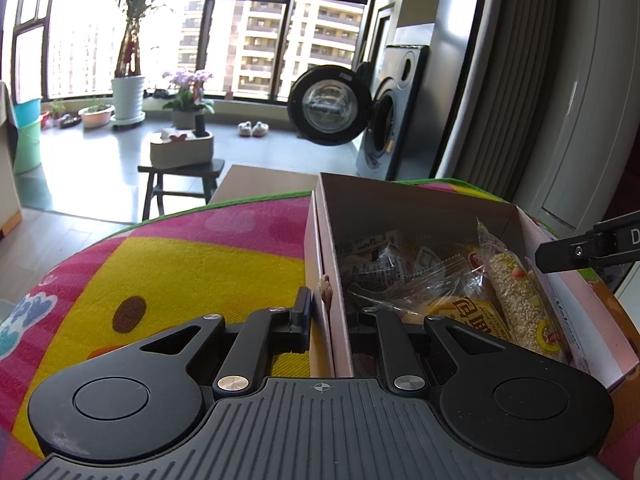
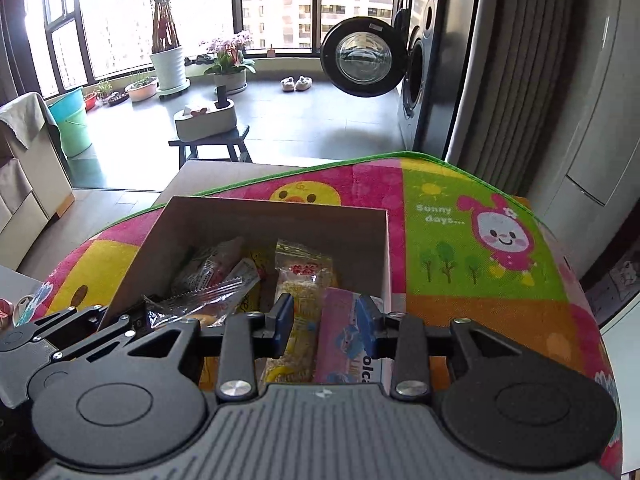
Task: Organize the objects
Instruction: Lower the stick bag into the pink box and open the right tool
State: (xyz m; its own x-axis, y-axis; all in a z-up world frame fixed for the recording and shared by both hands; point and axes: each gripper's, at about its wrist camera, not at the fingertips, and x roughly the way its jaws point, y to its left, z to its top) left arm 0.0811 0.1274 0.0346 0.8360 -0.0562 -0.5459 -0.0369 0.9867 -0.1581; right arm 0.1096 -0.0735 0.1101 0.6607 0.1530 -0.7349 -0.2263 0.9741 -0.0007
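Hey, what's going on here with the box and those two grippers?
A person is tidying packaged snacks into an open cardboard box on a colourful cartoon mat. The left gripper straddles the box's left wall, one finger outside and one inside, steadying it. The right gripper hangs over the box, its fingers on either side of a yellow snack packet and a pink packet standing among the other snacks.

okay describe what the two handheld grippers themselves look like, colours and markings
Both grippers, the left gripper and the right gripper, look alike: a dark grey ribbed body with a small crosshair mark, two round black discs at the sides, black link arms with silver screws, and blue-padded jaws. No cables, hands or sleeves show.
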